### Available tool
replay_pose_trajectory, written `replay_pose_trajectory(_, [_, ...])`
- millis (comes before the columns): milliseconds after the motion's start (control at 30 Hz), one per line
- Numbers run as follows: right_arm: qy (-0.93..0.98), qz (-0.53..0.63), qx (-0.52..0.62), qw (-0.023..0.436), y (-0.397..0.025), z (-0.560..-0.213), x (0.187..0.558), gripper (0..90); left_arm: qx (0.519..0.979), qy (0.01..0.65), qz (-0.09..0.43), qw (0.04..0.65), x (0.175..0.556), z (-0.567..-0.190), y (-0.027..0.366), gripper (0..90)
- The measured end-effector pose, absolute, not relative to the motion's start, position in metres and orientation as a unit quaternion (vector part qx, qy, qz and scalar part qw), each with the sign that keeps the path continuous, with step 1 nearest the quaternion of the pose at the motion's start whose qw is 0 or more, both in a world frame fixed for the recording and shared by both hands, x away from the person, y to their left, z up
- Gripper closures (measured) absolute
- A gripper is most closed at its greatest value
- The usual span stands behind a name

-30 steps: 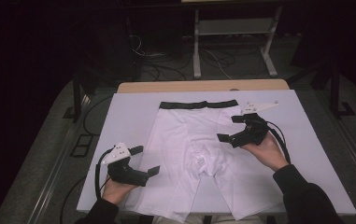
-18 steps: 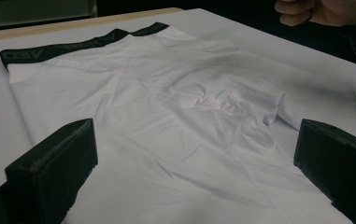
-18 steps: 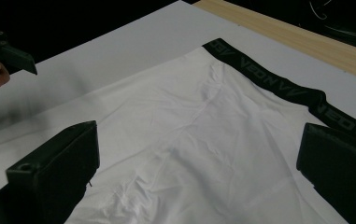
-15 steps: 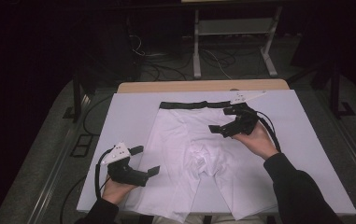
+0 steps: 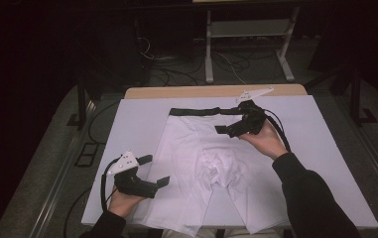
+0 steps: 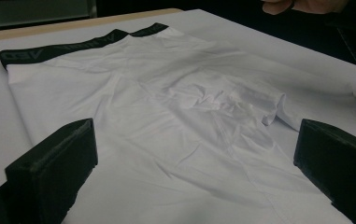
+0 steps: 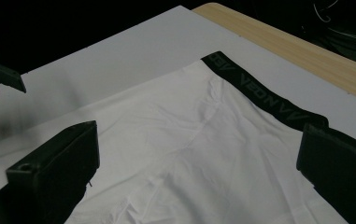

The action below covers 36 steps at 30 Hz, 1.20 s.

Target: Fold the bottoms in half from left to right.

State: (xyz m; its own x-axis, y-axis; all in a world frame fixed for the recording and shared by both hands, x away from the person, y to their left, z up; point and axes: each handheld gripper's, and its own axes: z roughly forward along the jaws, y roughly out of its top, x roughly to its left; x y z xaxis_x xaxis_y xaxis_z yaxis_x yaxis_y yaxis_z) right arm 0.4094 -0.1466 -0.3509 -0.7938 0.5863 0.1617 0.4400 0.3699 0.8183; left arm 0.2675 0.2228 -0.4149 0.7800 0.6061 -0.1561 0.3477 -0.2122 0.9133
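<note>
White shorts with a black waistband are being shown spread flat on a white sheet. Nothing is being grasped: the right gripper is being held with jaws wide apart just over the waistband's right part, and the left gripper is being held equally agape beside the left leg's outer edge. Bare sheet is being left on both sides.

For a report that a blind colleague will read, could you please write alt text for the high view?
White boxer briefs with a black waistband lie flat on a white sheet covering a wooden table. The right gripper hovers open over the briefs just below the waistband, while the left gripper is open beside the near left leg hem.
</note>
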Motion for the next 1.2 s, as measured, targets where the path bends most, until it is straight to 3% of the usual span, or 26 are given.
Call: replay_pose_trajectory(1200, [0.83, 0.462, 0.305, 0.071, -0.097, -0.343, 0.46, 0.0, 0.767, 0.31, 0.115, 0.55, 0.268, -0.415, 0.224, 0.0])
